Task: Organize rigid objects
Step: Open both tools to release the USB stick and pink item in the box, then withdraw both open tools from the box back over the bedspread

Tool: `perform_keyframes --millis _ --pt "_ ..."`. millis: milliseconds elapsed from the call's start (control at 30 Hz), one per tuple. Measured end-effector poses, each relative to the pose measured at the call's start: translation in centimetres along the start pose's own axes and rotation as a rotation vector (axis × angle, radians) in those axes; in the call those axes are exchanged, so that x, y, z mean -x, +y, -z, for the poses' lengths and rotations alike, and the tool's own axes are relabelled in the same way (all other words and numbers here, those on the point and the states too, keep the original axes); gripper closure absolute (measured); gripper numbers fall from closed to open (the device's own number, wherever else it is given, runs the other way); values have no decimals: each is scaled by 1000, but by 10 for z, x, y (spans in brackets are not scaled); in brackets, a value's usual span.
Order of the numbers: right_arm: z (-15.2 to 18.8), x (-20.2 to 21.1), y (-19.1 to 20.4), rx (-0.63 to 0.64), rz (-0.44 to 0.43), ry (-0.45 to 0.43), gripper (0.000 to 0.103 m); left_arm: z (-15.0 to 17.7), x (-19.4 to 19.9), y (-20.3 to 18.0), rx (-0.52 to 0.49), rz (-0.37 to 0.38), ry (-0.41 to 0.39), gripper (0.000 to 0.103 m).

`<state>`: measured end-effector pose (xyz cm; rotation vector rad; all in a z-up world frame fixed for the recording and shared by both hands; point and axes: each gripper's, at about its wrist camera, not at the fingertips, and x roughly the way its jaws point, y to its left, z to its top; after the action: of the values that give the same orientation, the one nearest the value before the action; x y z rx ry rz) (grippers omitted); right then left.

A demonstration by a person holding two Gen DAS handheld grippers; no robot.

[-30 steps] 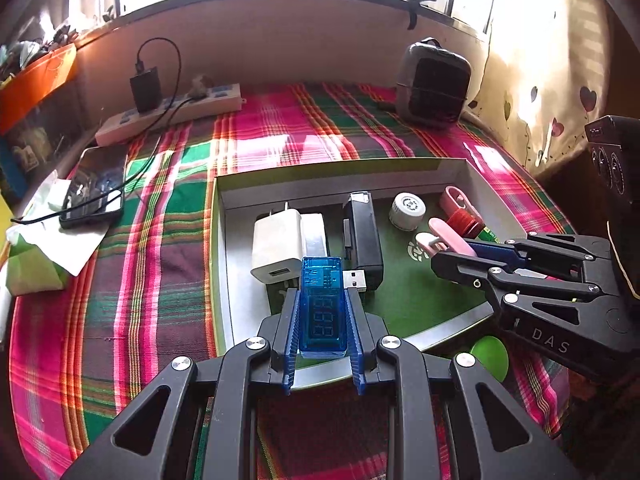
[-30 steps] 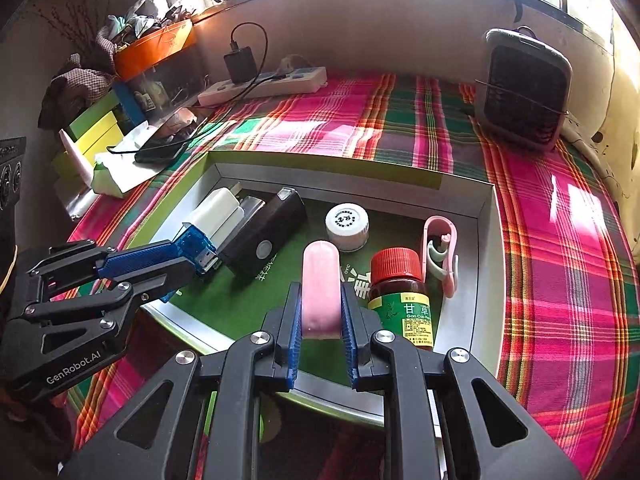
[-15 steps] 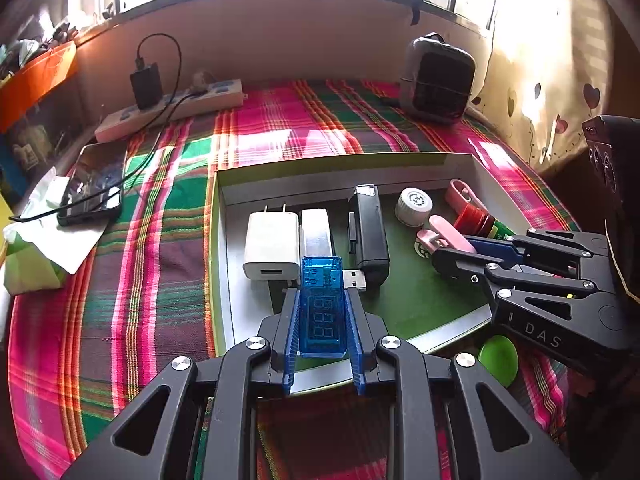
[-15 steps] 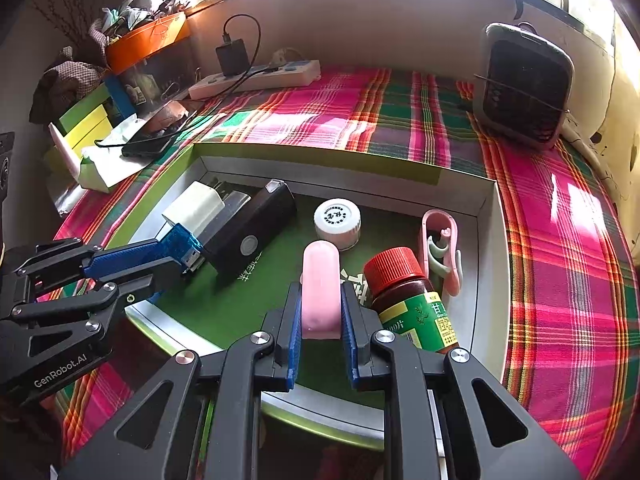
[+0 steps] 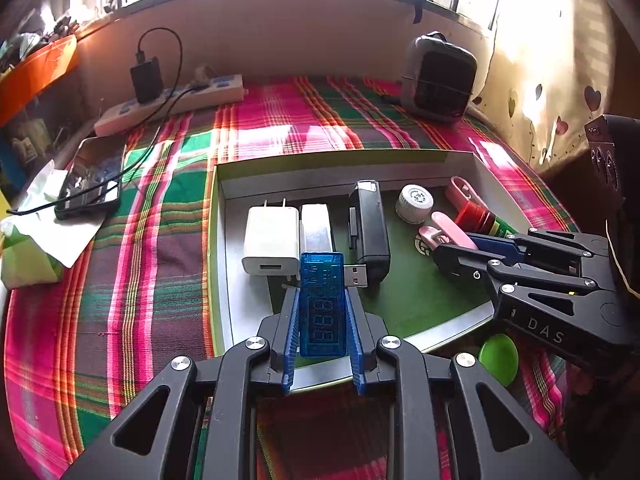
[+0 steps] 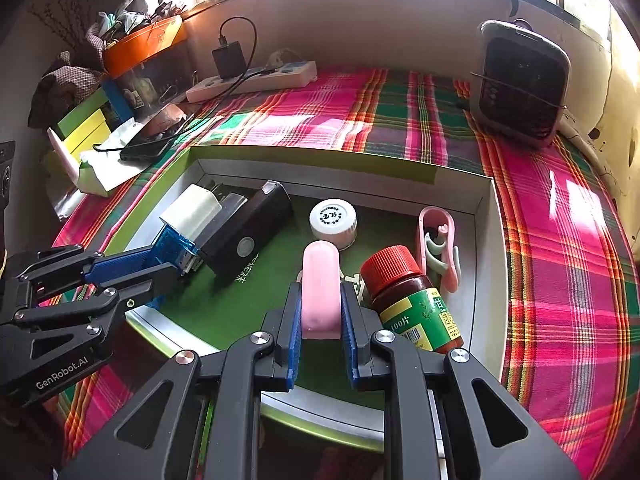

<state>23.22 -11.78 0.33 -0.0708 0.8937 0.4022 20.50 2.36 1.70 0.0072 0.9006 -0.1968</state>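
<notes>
My left gripper (image 5: pixel 322 300) is shut on a blue USB meter (image 5: pixel 322 304) with its metal plug pointing right, over the near left of the green tray (image 5: pixel 344 158). It also shows in the right wrist view (image 6: pixel 176 258). My right gripper (image 6: pixel 320 300) is shut on a pink capsule-shaped case (image 6: pixel 320 284), low over the tray's middle. In the tray lie a white charger (image 5: pixel 270 240), a white block (image 5: pixel 316 230), a black box (image 5: pixel 370 228), a white cap (image 6: pixel 333 222), a red-capped bottle (image 6: pixel 412 300) on its side and a pink clip (image 6: pixel 438 246).
The tray sits on a plaid cloth (image 5: pixel 152 260). Behind it are a power strip (image 5: pixel 172 104), a phone (image 5: pixel 94 178) on its cable and a small fan heater (image 5: pixel 438 78). A green disc (image 5: pixel 498 358) lies by the tray's near right rim.
Both grippers have drawn back and up a little toward the tray's near side, each still holding its object. The tray's contents have not moved.
</notes>
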Motion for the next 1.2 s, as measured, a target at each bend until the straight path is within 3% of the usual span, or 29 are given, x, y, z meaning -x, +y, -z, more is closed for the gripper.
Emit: perform_keyframes --millis 333,500,900,1200 --pt "1 3 -1 -15 -2 -6 83 1 1 0 3 1 0 80" --pt "1 5 -1 -20 -1 -15 77 1 4 0 8 2 -5 75" --pt "5 18 -1 -40 -11 -45 67 5 15 -4 8 3 -24 73" --pt "13 37 4 -52 -16 -80 64 12 39 -7 17 -6 -72 72"
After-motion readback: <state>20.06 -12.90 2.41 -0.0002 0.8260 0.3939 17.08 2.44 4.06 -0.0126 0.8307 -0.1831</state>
